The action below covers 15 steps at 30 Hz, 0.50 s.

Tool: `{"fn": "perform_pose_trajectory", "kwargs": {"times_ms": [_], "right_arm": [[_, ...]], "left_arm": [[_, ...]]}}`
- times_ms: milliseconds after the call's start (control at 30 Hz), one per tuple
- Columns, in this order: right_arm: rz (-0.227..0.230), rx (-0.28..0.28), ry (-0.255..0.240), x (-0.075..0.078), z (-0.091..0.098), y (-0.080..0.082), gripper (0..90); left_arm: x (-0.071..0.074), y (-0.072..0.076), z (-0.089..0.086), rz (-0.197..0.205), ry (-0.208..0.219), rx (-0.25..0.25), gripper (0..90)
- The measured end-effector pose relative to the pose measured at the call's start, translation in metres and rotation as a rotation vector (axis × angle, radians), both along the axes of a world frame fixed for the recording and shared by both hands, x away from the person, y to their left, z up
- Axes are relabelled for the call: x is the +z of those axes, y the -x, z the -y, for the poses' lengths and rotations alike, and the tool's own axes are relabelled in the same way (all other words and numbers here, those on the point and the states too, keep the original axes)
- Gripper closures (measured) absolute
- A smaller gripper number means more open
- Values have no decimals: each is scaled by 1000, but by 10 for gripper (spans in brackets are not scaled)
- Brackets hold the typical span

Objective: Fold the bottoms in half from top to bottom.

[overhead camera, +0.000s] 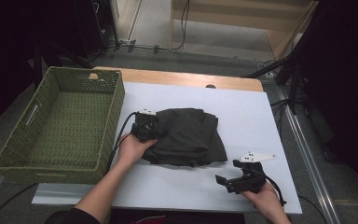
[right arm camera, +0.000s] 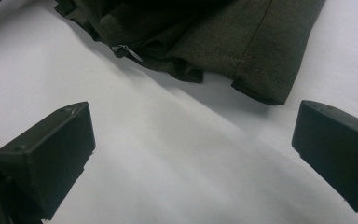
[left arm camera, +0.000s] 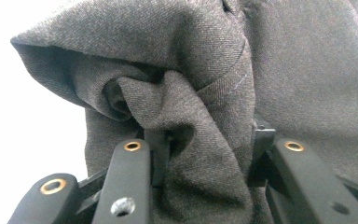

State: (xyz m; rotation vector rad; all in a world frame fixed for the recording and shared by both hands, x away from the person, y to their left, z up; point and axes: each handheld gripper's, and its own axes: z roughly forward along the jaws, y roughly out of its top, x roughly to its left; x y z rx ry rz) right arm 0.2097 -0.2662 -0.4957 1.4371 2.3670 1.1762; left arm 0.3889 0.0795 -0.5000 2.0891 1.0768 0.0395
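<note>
A white sheet point(overhead camera: 256, 121) covers most of the wooden table point(overhead camera: 177, 77) in front of me, and dark stands and cables sit on the grey floor beyond its far edge. On the left side of the table stands a green woven basket point(overhead camera: 58, 123), its right wall just beside the edge of the sheet.

The thing I am working on is a dark, grey-green folded garment point(overhead camera: 189, 135), lying near the middle of the sheet, well apart from the basket's inside. It is folded into a rough block with loose layers along its near edge, and in the right gripper view I can see a small zipper pull point(right arm camera: 129, 52) poking out of those layers.

My left gripper point(overhead camera: 145, 127) sits at the garment's left edge, with my left hand point(overhead camera: 133, 149) behind it. In the left gripper view a bunched fold of the cloth point(left arm camera: 191, 140) stands up between the two black jaws, and both pads press against it, so I read this as a pinch on the fabric, with the jaws partway together around the thick fold.

My right gripper point(overhead camera: 235, 179) is held low over the bare sheet near the front right, apart from the garment's near right corner point(right arm camera: 261, 88). Its jaws are spread wide, with only white sheet between them, and my right hand point(overhead camera: 263, 196) holds it from below. The grey three-cornered plate point(overhead camera: 256, 157) on top of it points away from me.
</note>
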Motion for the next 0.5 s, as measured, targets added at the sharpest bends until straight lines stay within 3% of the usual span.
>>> {"fn": "perform_pose_trajectory", "kwargs": {"times_ms": [267, 500], "right_arm": [[16, 4, -3, 3, 1, 1, 0], [16, 12, -10, 4, 0, 0, 0]], "left_arm": [[6, -3, -6, -58, 56, 9, 679], [17, -5, -7, -87, 70, -11, 690]]}}
